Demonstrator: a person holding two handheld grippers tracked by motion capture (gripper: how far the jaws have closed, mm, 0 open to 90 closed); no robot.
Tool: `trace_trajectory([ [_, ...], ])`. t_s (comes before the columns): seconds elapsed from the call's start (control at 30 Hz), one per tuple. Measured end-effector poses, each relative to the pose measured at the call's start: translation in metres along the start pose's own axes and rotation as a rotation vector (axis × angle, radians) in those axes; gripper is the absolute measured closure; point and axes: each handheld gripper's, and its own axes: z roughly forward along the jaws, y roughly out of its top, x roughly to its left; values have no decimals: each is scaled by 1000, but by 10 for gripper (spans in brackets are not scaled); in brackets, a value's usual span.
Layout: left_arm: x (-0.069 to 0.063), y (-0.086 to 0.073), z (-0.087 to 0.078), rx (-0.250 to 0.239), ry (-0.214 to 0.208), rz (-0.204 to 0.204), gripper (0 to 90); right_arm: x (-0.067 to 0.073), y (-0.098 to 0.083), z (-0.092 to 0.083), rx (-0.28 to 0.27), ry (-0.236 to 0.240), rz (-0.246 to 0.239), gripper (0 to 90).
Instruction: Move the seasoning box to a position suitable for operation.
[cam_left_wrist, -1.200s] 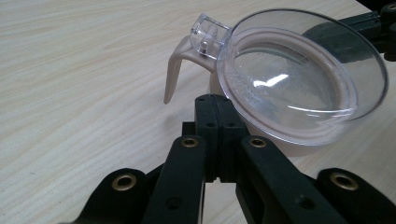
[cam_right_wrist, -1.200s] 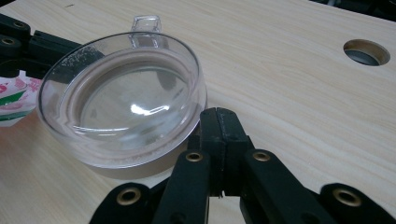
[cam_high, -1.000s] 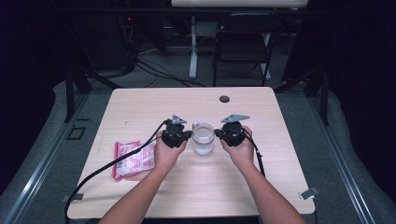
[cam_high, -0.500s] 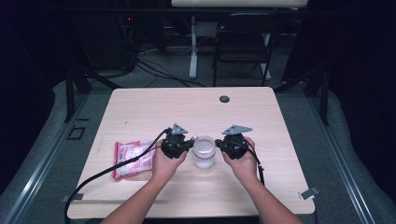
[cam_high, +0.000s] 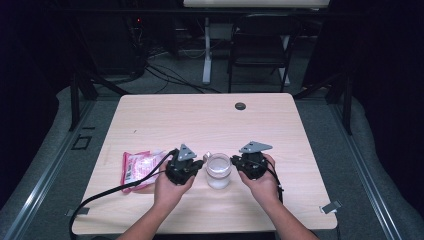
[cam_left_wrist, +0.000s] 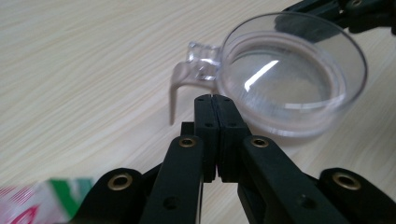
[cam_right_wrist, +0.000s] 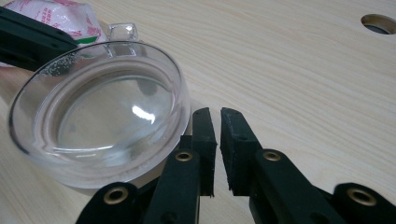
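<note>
Two hand-held grippers flanking clear cup (cam_high: 218, 170): left (cam_left_wrist: 215, 100) closed empty, right (cam_right_wrist: 214, 114) slightly parted, contact perhaps none

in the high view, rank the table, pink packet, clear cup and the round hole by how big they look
1. table, by far the largest
2. pink packet
3. clear cup, somewhat smaller than the packet
4. round hole, smallest; it lies farther from the camera, but the gap looks too wide to matter

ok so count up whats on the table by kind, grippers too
clear glass cup: 1
pink and white packet: 1
grippers: 2, left gripper and right gripper, one on each side of the cup
total: 4
</note>
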Motion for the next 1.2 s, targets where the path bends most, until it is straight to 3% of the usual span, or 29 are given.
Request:
trace_trajectory([
  [0.13, 14, -13, -29, -33, 91, -36, 888, -4, 0, -4, -5, 13, -3, 829],
  [0.17, 14, -13, -29, -33, 91, -36, 887, -4, 0, -4, -5, 13, -3, 829],
  [0.27, 21, -22, -58, -56, 215, -29, 880, -9, 0, -3, -2, 31, -2, 816],
  [0.3, 21, -22, -58, -56, 215, -29, 874, -9, 0, -3, -2, 31, -2, 816],
  [0.33, 21, -25, -72, -68, 261, -21, 870, -12, 1, -2, -1, 33, -4, 809],
  [0.37, 21, -25, -72, -68, 261, -21, 865, -12, 1, -2, -1, 33, -4, 809],
  [0.43, 23, -27, -83, -99, 218, -75, 854, -16, 2, -2, -17, 48, 9, 806],
  [0.5, 23, -28, -85, -104, 194, -102, 842, -19, 4, -2, -31, 69, 29, 806],
  [0.53, 22, -30, -82, -112, 144, -135, 838, -20, 6, -2, -50, 78, 39, 807],
  [0.57, 21, -31, -80, -105, 119, -143, 836, -20, 7, -2, -47, 80, 37, 807],
  [0.63, 19, -32, -75, -89, 110, -137, 824, -20, 7, -2, -46, 80, 34, 807],
  [0.67, 15, -33, -67, -67, 114, -102, 818, -19, 6, -1, -48, 80, 29, 807],
  [0.77, 11, -32, -54, -46, 103, -77, 794, -17, 5, 0, -41, 81, 22, 809],
  [0.83, 9, -30, -44, -23, 80, -51, 791, -12, 1, 1, -21, 75, 8, 812],
  [0.97, 6, -26, -26, -13, 5, -51, 801, -6, -3, 0, -16, 26, -39, 812],
  [1.2, -5, -20, -4, 3, -69, -16, 856, -4, -10, -4, -10, 17, -3, 828],
])
